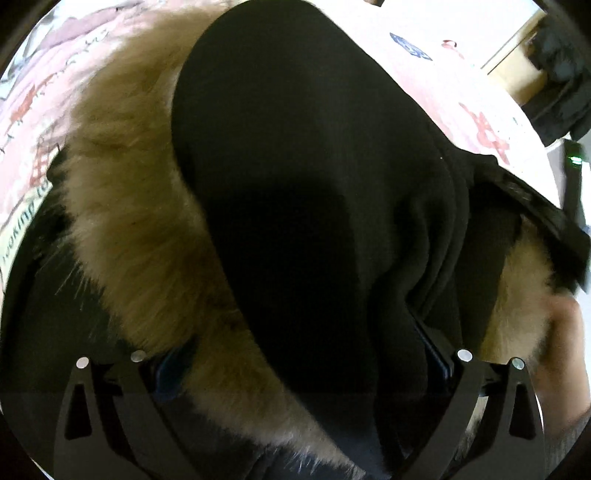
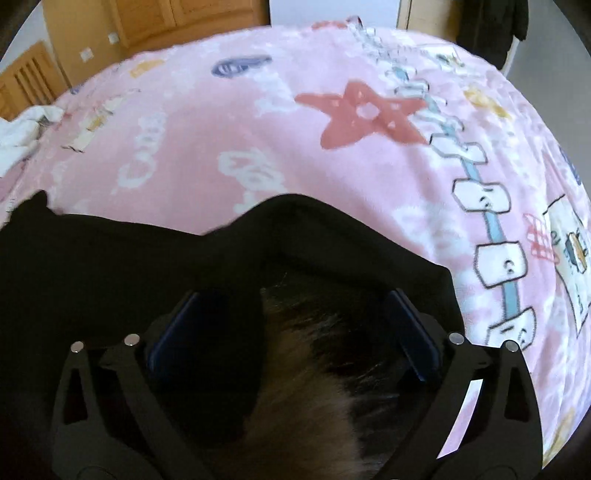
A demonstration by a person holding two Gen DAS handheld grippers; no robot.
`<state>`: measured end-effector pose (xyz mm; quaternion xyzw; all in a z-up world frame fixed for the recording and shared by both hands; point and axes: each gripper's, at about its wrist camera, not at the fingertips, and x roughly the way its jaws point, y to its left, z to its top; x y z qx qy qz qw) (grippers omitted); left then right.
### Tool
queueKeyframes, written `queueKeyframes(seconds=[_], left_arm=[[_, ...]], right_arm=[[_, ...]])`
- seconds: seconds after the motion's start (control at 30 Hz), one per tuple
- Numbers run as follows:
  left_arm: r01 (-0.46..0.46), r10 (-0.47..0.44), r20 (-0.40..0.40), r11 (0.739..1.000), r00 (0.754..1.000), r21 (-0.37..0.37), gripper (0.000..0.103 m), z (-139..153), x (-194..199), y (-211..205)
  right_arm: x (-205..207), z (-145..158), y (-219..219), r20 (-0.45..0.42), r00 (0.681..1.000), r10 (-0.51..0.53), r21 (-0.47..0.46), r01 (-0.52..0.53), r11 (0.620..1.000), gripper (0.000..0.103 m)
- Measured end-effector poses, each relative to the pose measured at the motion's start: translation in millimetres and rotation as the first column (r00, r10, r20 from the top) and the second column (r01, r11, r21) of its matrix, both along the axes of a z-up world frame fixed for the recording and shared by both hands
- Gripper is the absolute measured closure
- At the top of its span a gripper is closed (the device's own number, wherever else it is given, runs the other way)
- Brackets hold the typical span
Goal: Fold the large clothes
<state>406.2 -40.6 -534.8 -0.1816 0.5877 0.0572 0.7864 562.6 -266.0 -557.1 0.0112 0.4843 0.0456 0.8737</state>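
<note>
- Left gripper [image 1: 299, 354]: nearest the left wrist camera; jaws spread wide, with black cloth and fur bunched between the blue pads; whether they pinch anything cannot be told.
- Right gripper [image 2: 291, 332]: nearest the right wrist camera; jaws likewise wide apart, dark cloth and fur lying between them; grip cannot be told.
- Black coat [image 1: 306, 166]: a large garment with a black hood heaped directly before the left gripper, filling most of that view; it lies on the bed, and its dark edge crosses the lower half of the right view.
- Tan fur trim [image 1: 136, 229]: runs along the hood's left edge and shows again at lower right; blurred fur tips also in the right view.
- Bare hand [image 1: 565, 332]: at the right edge, cut off by the frame.
- Pink bedsheet [image 2: 258, 129]: beyond the coat, printed with a red starfish [image 2: 364, 110] and cartoon marshmallows.
- Wooden cabinet [image 2: 147, 22]: farthest, behind the bed, partly cut off.
- Dark hanging garment [image 2: 491, 26]: top right, indistinct.
</note>
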Motion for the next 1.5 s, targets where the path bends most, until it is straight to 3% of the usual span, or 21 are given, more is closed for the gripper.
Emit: queueKeyframes(seconds=[0.13, 0.23, 0.33, 0.4, 0.47, 0.63, 0.77, 0.9, 1.0, 1.1, 1.23, 1.4, 1.5], left_arm=[[0.057, -0.059, 0.049, 0.997, 0.997, 0.042, 0.007, 25.5, -10.4, 1.7], [0.086, -0.093, 0.093, 0.993, 0.991, 0.075, 0.007, 56.7, -31.3, 14.0], [0.13, -0.148, 0.121, 0.982, 0.982, 0.139, 0.009, 87.4, -62.9, 34.1], [0.159, -0.19, 0.117, 0.959, 0.975, 0.233, 0.009, 104.2, -88.9, 52.7], [0.18, -0.214, 0.098, 0.943, 0.972, 0.281, 0.009, 112.8, -110.7, 73.4], [0.205, -0.231, 0.018, 0.894, 0.973, 0.398, 0.009, 114.7, -166.6, 145.4], [0.221, -0.216, -0.064, 0.865, 0.974, 0.451, 0.009, 91.8, -200.9, 198.0], [0.242, -0.207, -0.128, 0.877, 0.97, 0.414, 0.009, 50.2, -224.9, 242.5], [0.26, -0.204, -0.18, 0.884, 0.962, 0.388, 0.009, 15.7, -237.2, 261.9], [0.283, -0.221, -0.216, 0.905, 0.951, 0.318, 0.009, -11.9, -249.1, 268.6], [0.338, -0.295, -0.203, 0.915, 0.934, 0.223, 0.008, -26.0, -257.4, 257.7], [0.393, -0.373, -0.186, 0.916, 0.909, 0.084, 0.008, -33.4, -256.7, 242.5], [0.401, -0.382, -0.187, 0.913, 0.905, 0.076, 0.008, -37.1, -256.6, 236.8]], right_arm=[[-44.6, 41.2, -9.6, 0.097, 0.995, 0.008, 0.044, -0.013, 0.999, 0.008], [-107.4, 72.8, -31.6, 0.154, 0.988, 0.004, 0.105, -0.021, 0.994, 0.008], [-177.3, 91.0, -52.9, 0.152, 0.988, 0.001, 0.177, -0.028, 0.984, 0.008], [-225.4, 97.9, -65.7, 0.134, 0.991, -0.005, 0.22, -0.025, 0.975, 0.008], [-270.7, 101.1, -76.9, 0.118, 0.993, -0.012, 0.248, -0.017, 0.969, 0.007], [-365.8, 96.9, -97.2, 0.068, 0.997, -0.031, 0.284, 0.011, 0.959, 0.007], [-423.7, 77.3, -110.2, 0.013, 0.999, -0.051, 0.332, 0.043, 0.942, 0.007], [-451.8, 45.9, -125.2, -0.051, 0.997, -0.061, 0.397, 0.076, 0.915, 0.007], [-468.6, 23.5, -136.5, -0.107, 0.991, -0.075, 0.474, 0.117, 0.873, 0.007], [-480.8, -2.8, -145.8, -0.183, 0.981, -0.072, 0.571, 0.165, 0.804, 0.007], [-488.3, -30.7, -146.9, -0.264, 0.964, -0.032, 0.671, 0.207, 0.712, 0.007], [-483.2, -37.5, -131.9, -0.254, 0.967, 0.015, 0.704, 0.174, 0.688, 0.007], [-477.5, -35.9, -123.0, -0.243, 0.97, 0.03, 0.716, 0.159, 0.68, 0.007]])
